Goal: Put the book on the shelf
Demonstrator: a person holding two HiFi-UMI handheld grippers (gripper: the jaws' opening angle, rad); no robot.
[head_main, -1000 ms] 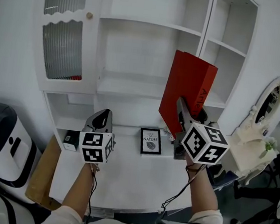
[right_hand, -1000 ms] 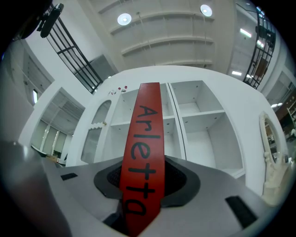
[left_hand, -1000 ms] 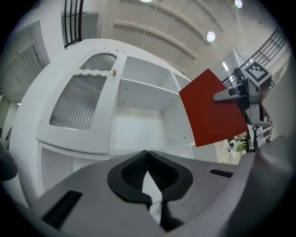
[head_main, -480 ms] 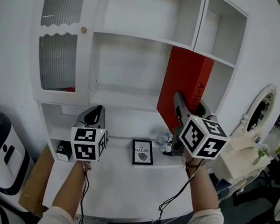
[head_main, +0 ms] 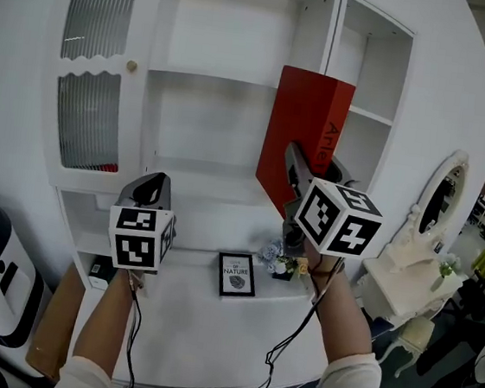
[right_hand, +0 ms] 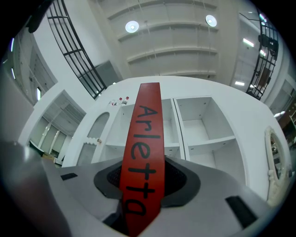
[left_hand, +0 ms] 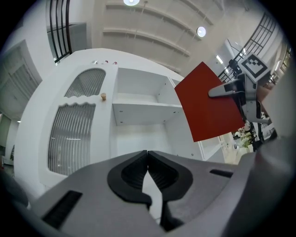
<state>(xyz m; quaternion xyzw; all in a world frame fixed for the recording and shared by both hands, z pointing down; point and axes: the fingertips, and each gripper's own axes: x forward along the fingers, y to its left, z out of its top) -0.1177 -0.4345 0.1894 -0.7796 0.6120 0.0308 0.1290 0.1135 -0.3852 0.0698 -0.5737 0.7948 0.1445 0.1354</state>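
Holding the red book (head_main: 307,126) low on its spine, the right gripper (right_hand: 145,185) is clamped on it, one jaw on each cover, with the lettered spine running up between the jaws toward the camera. The book's long axis stands close to upright, leaning a little to the left in the head view, with its spine turned back to the person. It hangs in the air above the back right part of the counter (head_main: 192,331), in front of the white shelf unit (head_main: 238,80). It touches no shelf board that I can make out.

The left gripper (left_hand: 148,159) has its jaws together on nothing. It hovers above the counter's left side, below the ribbed-glass cabinet door (head_main: 86,119) and well apart from the book.

From the head view, the book's top edge overlaps the upright divider (head_main: 333,34) between the wide middle bay and the narrower right bay. How close it is to that divider in depth I cannot tell. The open bays lie straight ahead of the right gripper, so that hand is plainly the nearer one and likely does the placing alone. The book probably has to shift sideways off the divider line, then go in bottom edge first. A framed print (head_main: 237,275) stands near the counter's back edge, below the book.
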